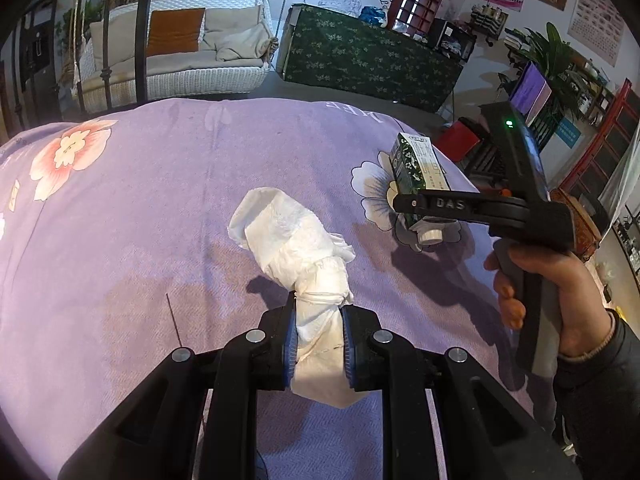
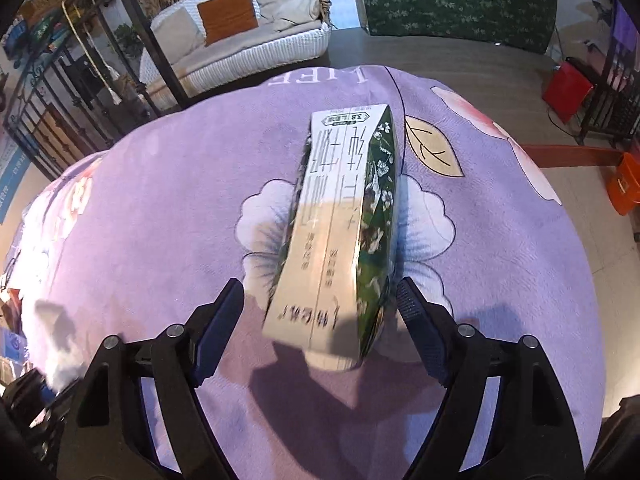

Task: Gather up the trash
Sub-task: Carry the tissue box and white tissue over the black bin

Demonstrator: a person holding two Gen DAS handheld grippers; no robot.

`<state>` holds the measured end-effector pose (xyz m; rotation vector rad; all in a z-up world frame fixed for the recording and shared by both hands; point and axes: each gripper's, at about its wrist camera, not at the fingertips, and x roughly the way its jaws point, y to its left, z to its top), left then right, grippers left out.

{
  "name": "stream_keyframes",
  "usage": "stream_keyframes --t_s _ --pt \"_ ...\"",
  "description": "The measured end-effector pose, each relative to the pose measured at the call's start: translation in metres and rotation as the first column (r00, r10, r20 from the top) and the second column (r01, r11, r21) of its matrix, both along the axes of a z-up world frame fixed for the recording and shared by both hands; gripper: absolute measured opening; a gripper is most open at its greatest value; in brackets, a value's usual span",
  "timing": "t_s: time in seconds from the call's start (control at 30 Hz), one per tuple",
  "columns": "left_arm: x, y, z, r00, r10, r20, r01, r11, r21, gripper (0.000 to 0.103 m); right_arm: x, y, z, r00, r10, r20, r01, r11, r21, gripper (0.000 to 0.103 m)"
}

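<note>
Left gripper (image 1: 318, 334): fingers (image 1: 290, 344) nearly closed, blue pads clamped on both sides of a crumpled white tissue wad (image 1: 296, 240). The wad sticks out forward past the fingertips and sits above the purple floral cloth (image 1: 140, 220), casting a shadow on it.

Right gripper (image 2: 320, 300): fingers (image 2: 418, 316) partly open, straddling the near end of a green-and-white drink carton (image 2: 344, 220). Gap visible on the left side between pad and carton; right pad is very close, contact unclear. No grip on it.

The carton lies on its side on the cloth, on a white flower print, long axis pointing away from the gripper. In the left wrist view its white cap (image 1: 430, 235) faces the near side, and the carton (image 1: 416, 168) sits right of the tissue, apart from it.

A bare hand (image 1: 548, 292) with a dark sleeve holds the right gripper's handle.

Beyond the cloth: white wicker sofa (image 1: 180, 48), green floral-draped counter (image 1: 372, 56).
</note>
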<state>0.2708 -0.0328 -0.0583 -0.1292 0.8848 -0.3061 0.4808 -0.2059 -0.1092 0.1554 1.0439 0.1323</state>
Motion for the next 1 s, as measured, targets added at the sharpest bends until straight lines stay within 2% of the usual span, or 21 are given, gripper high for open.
stream_keyframes --t_s 0.07,0.3,0.4,0.73,1.0 --pt "-0.001 0.000 -0.002 1.000 0.000 -0.005 0.000 1.000 -0.001 0.018 0.004 0.000 -0.004 1.000 -0.019 -0.009 0.019 1.000 -0.011 0.061" --pt "-0.007 0.004 -0.003 1.000 0.005 -0.006 -0.005 1.000 -0.004 0.018 -0.002 0.002 0.000 0.999 -0.025 0.020 0.025 0.999 -0.037 0.060" --pt "-0.009 0.003 -0.002 1.000 0.003 -0.004 -0.003 1.000 -0.008 0.018 -0.015 0.000 0.005 0.999 -0.027 0.031 0.027 1.000 -0.015 0.060" --pt "-0.023 0.003 0.001 1.000 -0.009 0.005 0.009 0.999 -0.032 0.018 -0.074 -0.005 0.036 0.995 0.000 0.098 -0.007 0.998 0.070 0.060" --pt "-0.045 -0.004 0.005 0.999 -0.034 0.017 0.035 0.998 -0.054 0.018 -0.141 -0.020 0.051 0.987 -0.024 0.161 0.000 0.990 0.144 0.060"
